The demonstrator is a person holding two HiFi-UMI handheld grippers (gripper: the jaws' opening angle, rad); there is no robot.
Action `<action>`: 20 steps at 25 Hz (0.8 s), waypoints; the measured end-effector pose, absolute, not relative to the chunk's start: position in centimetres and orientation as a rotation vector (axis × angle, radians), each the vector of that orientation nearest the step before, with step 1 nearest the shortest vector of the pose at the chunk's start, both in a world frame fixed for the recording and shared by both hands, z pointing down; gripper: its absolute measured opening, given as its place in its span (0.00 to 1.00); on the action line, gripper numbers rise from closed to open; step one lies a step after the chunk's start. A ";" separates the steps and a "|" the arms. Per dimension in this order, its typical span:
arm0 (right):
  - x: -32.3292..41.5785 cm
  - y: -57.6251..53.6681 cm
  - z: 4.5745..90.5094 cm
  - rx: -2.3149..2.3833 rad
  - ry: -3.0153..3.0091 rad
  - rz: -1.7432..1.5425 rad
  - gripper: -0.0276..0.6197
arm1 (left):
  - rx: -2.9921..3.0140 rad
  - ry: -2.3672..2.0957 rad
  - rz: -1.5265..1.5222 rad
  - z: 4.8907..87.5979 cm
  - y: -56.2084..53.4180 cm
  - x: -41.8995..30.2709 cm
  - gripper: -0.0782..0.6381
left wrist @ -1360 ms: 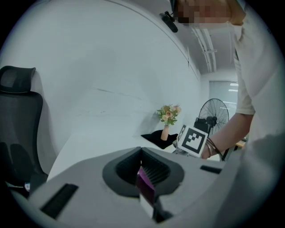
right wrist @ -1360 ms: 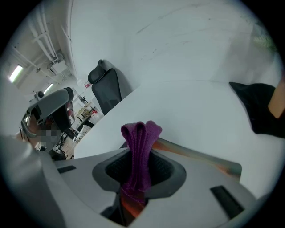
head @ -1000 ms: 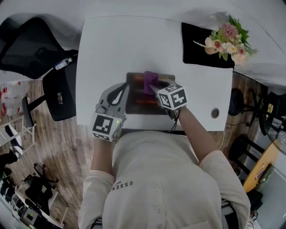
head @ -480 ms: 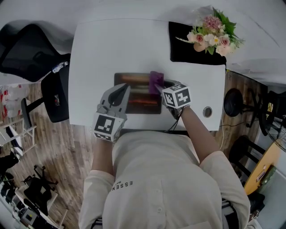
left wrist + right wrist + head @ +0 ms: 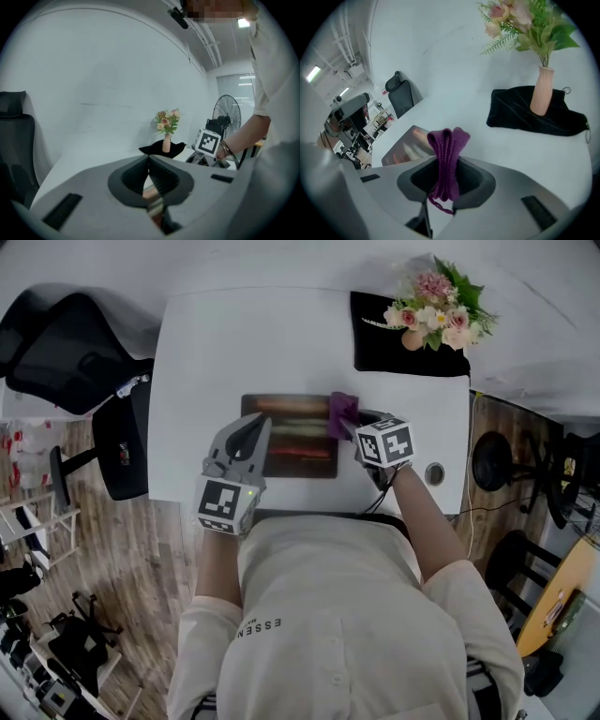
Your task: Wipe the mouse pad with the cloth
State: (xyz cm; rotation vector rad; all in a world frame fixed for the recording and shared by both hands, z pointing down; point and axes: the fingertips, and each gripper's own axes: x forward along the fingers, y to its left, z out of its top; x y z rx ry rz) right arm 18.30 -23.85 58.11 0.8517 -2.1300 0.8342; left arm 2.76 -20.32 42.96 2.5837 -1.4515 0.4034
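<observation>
Clamping the purple cloth in my right gripper at the mouse pad's right edge, I should press flat and sweep left; my left gripper, closed on nothing, sits at its left end.

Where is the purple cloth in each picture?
Head view: the purple cloth is a little right of the middle, at the right end of the mouse pad, at the tip of the right tool.
Left gripper view: not in it.
Right gripper view: low in the middle, pinched in the right tool.
Shared landmark: the flowers, which show in all three views.
</observation>
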 end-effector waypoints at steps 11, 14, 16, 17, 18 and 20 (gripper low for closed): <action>10.3 -21.1 53.6 0.858 -2.242 0.873 0.20 | 2.621 -1.396 0.374 41.8 -19.1 -3.5 0.11; 7.4 -19.8 53.6 0.841 -2.240 0.879 0.20 | 2.619 -1.387 0.372 41.9 -18.4 -5.8 0.11; 5.4 -18.8 53.8 0.822 -2.234 0.884 0.20 | 2.611 -1.383 0.369 42.1 -17.9 -7.5 0.11; 4.3 -18.2 54.0 0.808 -2.230 0.887 0.20 | 2.610 -1.381 0.369 42.2 -17.7 -8.3 0.11; 3.3 -17.6 54.2 0.794 -2.225 0.892 0.20 | 2.609 -1.376 0.370 42.4 -17.5 -9.0 0.11; 1.5 -16.6 54.8 0.767 -2.212 0.904 0.20 | 2.601 -1.357 0.382 43.0 -17.2 -10.4 0.11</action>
